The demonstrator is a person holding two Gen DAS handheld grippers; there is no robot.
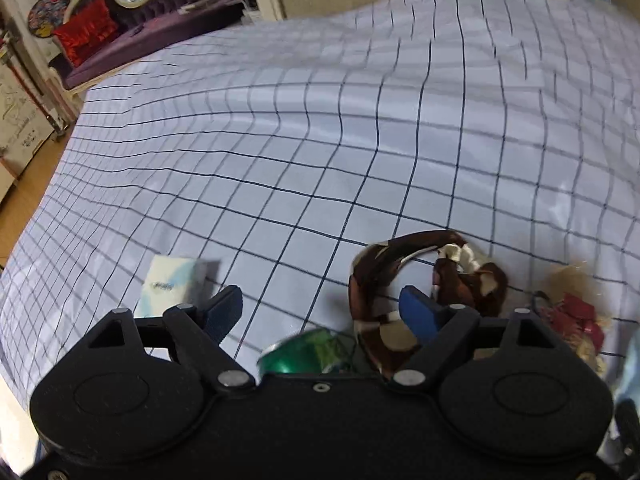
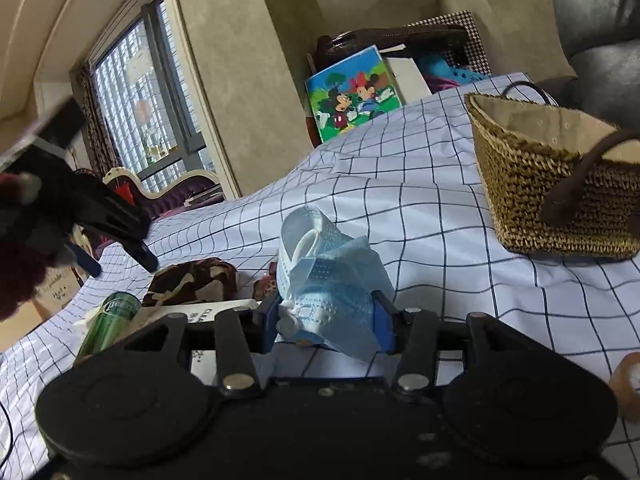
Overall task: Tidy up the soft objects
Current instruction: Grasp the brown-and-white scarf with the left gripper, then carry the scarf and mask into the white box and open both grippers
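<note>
My right gripper (image 2: 327, 322) is shut on a crumpled light-blue face mask (image 2: 328, 280) and holds it above the checked cloth (image 2: 440, 216). A woven straw basket (image 2: 552, 188) with dark handles stands to the far right of it. My left gripper (image 1: 320, 312) is open and empty, hovering over the cloth (image 1: 320, 140); it also shows at the left of the right wrist view (image 2: 120, 256). A brown patterned fabric ring (image 1: 384, 280) lies by its right finger, also seen in the right wrist view (image 2: 192, 280). A small white-blue pack (image 1: 172, 284) lies by its left finger.
A green can (image 1: 304, 354) (image 2: 110, 324) lies near the front edge. A frayed tan and red fabric piece (image 1: 576, 312) lies at the right. A white packet (image 2: 216, 314) lies beside the can. A Mickey Mouse box (image 2: 352, 92) and a sofa (image 1: 120, 28) stand beyond the table.
</note>
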